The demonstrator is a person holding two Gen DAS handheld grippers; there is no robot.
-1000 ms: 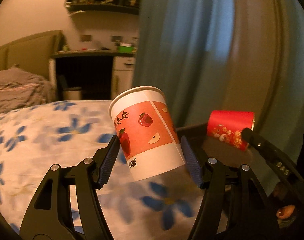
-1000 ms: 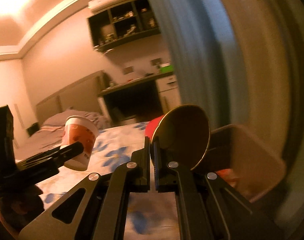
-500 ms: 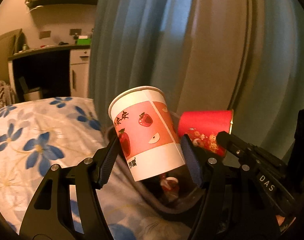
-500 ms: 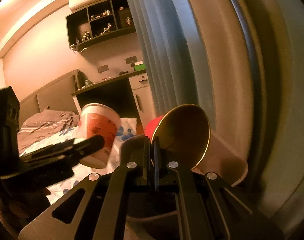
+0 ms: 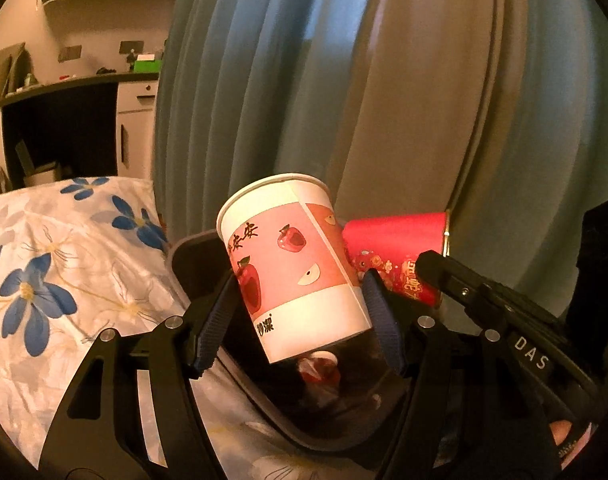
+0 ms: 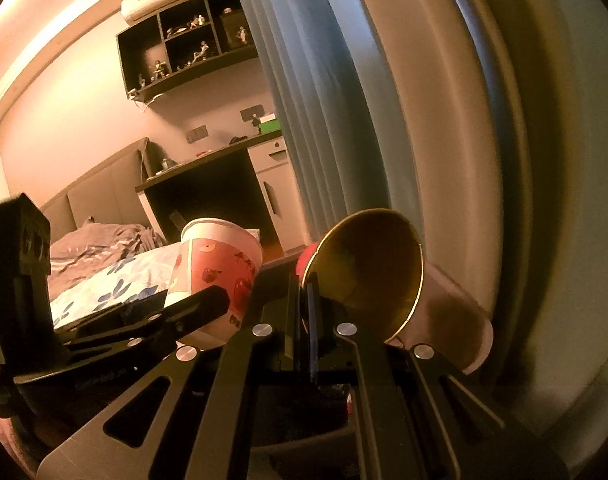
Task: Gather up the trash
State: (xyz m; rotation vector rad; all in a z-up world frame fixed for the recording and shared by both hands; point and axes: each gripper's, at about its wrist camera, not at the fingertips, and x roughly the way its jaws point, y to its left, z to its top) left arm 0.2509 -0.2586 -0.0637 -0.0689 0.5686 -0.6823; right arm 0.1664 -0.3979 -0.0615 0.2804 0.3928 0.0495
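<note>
Left claw (image 5: 300, 312) clamped on the apple-print paper cup (image 5: 292, 264), pads on both sides of the lower wall, cup tilted, mouth up and away. Right claw (image 6: 305, 312) pinched together on the rim of the red paper cup (image 6: 367, 272), gold inside facing the camera; same cup shows just right of the left claw in the other view. Both cups hang over the dark trash bin (image 5: 196, 256), which sits below and ahead of both claws, pressed against the floral bedspread (image 5: 64, 272) with the blue curtain (image 5: 264, 80) behind. Risks: the cups look almost touching, so one release could knock the other off line; the thin rim pinch could slip or crease; a drop too far left lands on the bed. Bin floor is dark, only some red-white trash (image 5: 319, 368) visible; the bin's far rim is hidden by cups and claws.
</note>
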